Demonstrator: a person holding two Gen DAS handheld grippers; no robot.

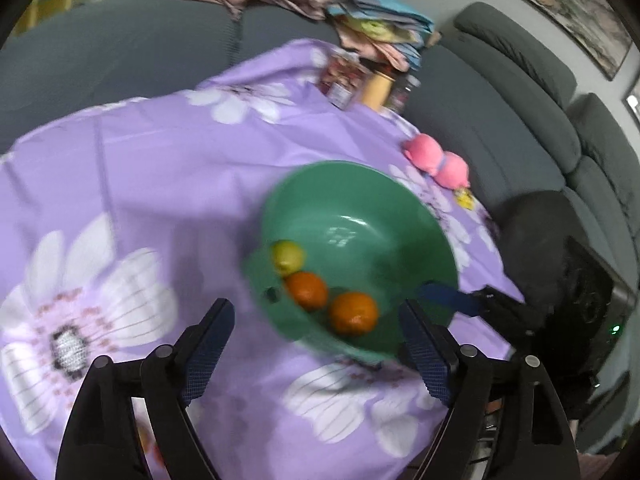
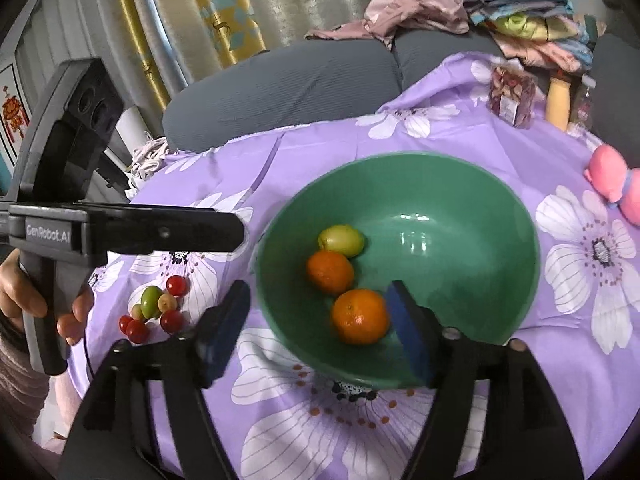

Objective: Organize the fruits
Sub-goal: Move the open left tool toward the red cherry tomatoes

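Deep green plastic bowl (image 2: 500, 208) held two round oranges (image 2: 360, 316) and yellow-green fruit (image 2: 342, 240). Cluster of small red and green fruits (image 2: 154, 310) remained on purple floral cloth (image 2: 520, 380), bowl's 9 o'clock. Left gripper (image 1: 316, 348) and right gripper (image 2: 316, 328) gaped wide, empty.

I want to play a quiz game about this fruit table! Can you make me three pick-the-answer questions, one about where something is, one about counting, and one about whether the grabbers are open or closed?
1. Where do the small red and green fruits lie?
A. in the bowl
B. on the purple cloth beside the bowl
C. on the sofa

2. How many fruits are in the green bowl?
A. one
B. three
C. five

3. How is the right gripper?
A. open, holding nothing
B. shut on an orange
C. shut on the bowl rim

Answers:
1 B, they sit on the cloth left of the bowl.
2 B, two oranges and one yellow-green fruit.
3 A, its jaws stand apart with no fruit pinched between them.
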